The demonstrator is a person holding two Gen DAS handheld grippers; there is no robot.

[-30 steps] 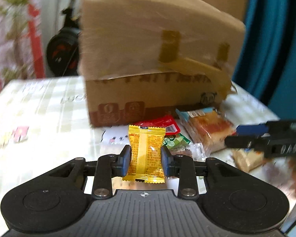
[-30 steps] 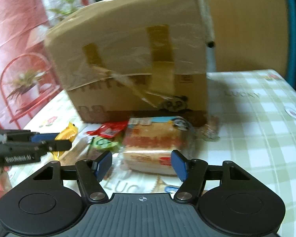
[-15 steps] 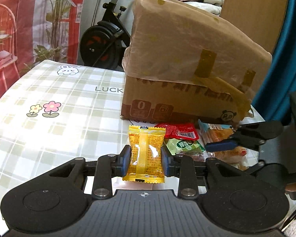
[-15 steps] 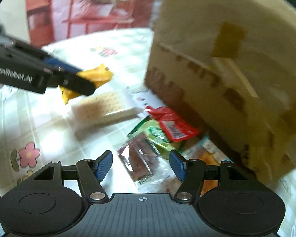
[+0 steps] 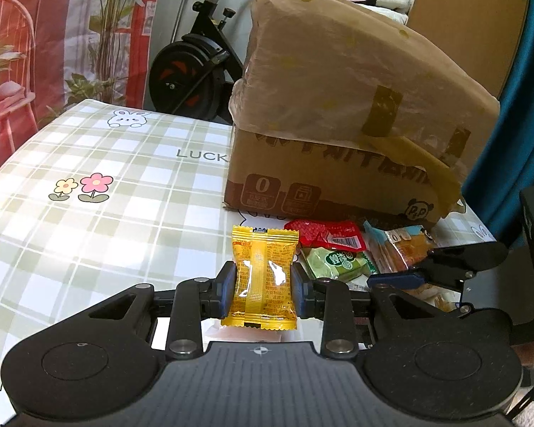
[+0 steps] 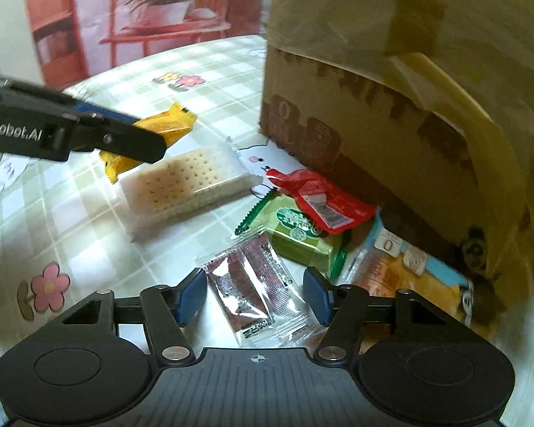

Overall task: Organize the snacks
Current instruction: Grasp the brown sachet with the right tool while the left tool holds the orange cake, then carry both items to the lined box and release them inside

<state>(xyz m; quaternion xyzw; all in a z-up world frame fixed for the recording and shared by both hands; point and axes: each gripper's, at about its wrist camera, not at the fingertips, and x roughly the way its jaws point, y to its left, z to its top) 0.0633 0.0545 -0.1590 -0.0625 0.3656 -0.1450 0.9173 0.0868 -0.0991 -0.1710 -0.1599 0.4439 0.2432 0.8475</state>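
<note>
Since a second ago the right claw (image 6: 255,297) has swung off the bread packet (image 6: 420,277) and dropped over a clear packet with a dark filling (image 6: 256,286), while the left claw (image 5: 263,286) has hardly shifted and keeps its yellow packet (image 5: 263,277); the camera blur on the left side has also cleared.

Judging by how things lie, the sorting is barely begun; one yellow packet is lifted, clamped between the left claw's pads, in front of the cardboard box (image 5: 356,124) and above the checked desk (image 5: 106,185); nothing shows a place where snacks are being gathered. Still loose at the foot of the box are a red packet (image 6: 320,199), touching the box's lower edge; a green packet (image 6: 299,235), partly under the red one; the bread packet, against the box's front; a cracker pack (image 6: 188,181), further out from the box.

The clear packet lies flat on the desk, just out from the green packet and away from the box; it sits between the right claw's blue pads, which are closing but not yet touching it, a gap showing on each side; so that claw holds nothing as yet.
</note>
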